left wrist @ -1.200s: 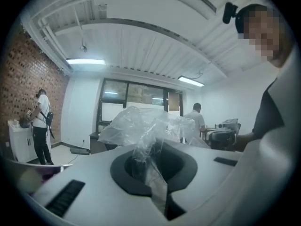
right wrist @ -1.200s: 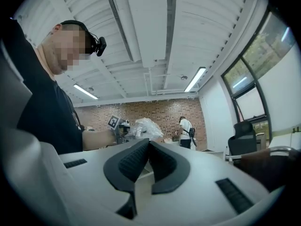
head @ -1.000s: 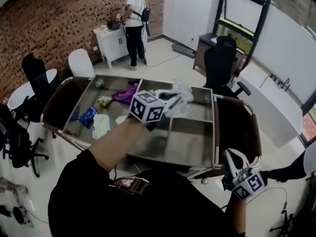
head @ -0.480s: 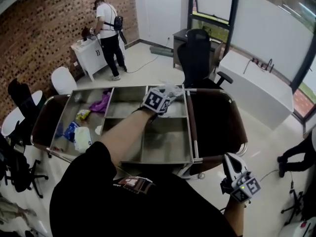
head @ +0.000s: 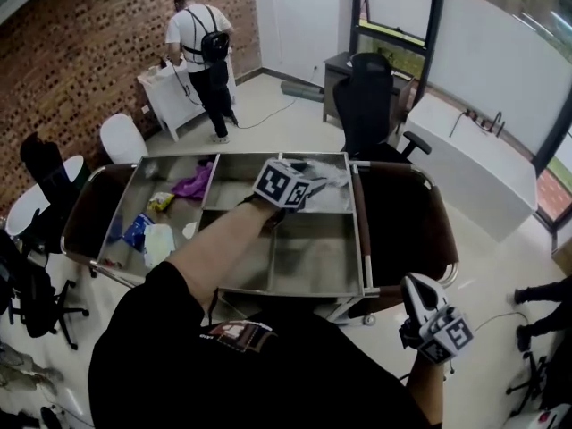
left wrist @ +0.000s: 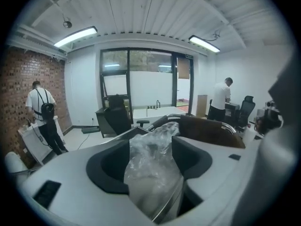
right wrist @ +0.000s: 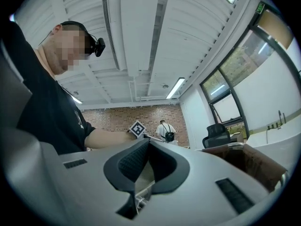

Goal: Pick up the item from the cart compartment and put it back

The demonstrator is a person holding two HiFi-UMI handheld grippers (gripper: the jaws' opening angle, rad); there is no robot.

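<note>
While its jaws are opening, left tongs (left wrist: 151, 157): spread wide, and the pads look to be off the film. Nothing seems to be gripped.
Crumpled clear plastic bag (left wrist: 153, 171): stands loose between the left tongs' jaws and fills most of the gap. It sits just under the tips, in the far-right compartment (head: 322, 202) of the steel cart (head: 359, 239).
Right tongs (right wrist: 148, 144): tips together, nothing between them. Held low, behind and to the right of the left tongs, well apart from the cart.
Handling (judged): very light, soft, crinkly. The film is slick and will collapse under the pads rather than resist. Not fragile, though it could snag on a divider edge.
Where to take hold (judged): a bunched fold near the middle, where several layers gather. A single flat skin would likely slide out.
Long axis: runs along the left tongs' reach, from between the pads outward past the tips.
Pointing: the crumpled upper end faces away from the tongs' body.
Step (judged): release at put-back.
</note>
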